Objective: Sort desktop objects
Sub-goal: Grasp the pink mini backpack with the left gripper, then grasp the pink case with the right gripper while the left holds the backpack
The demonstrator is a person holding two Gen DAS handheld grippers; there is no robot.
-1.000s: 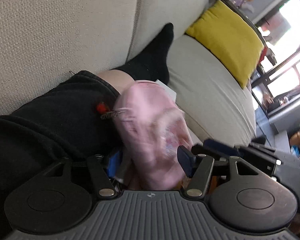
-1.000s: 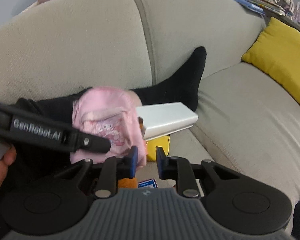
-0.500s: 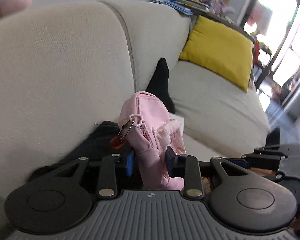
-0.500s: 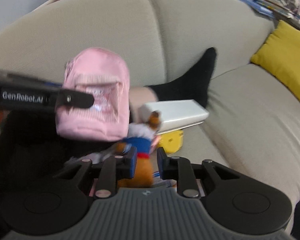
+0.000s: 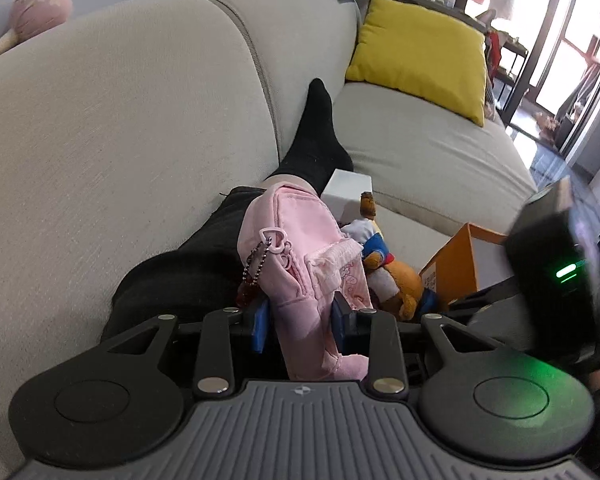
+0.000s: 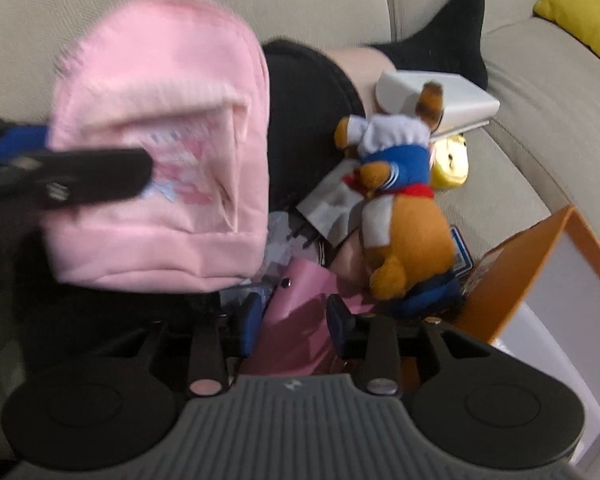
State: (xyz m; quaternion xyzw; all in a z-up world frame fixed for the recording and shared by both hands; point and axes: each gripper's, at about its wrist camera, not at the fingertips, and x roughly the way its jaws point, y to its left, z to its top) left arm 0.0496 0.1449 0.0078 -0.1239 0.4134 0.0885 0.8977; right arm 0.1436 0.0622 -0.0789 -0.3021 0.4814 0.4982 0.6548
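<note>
Both grippers work over the sofa; the left gripper [image 5: 300,320] pinches the pink backpack [image 5: 300,256] aloft, probably clearing the pile; the right gripper [image 6: 290,322] hangs spread beside the plush bear [image 6: 400,208].

A pink backpack [image 6: 160,140] and a toy bear [image 6: 400,200] over a sofa [image 6: 520,140]

The bear hangs upside down beside an orange box [image 6: 516,268].

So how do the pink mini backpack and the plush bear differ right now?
The pink mini backpack is clamped upright in the left gripper and held aloft; the plush bear lies free in the pile, apparently upside down. The backpack is plain pink with a keychain; the bear is brown, dressed in blue and white. Both are soft fabric.
</note>
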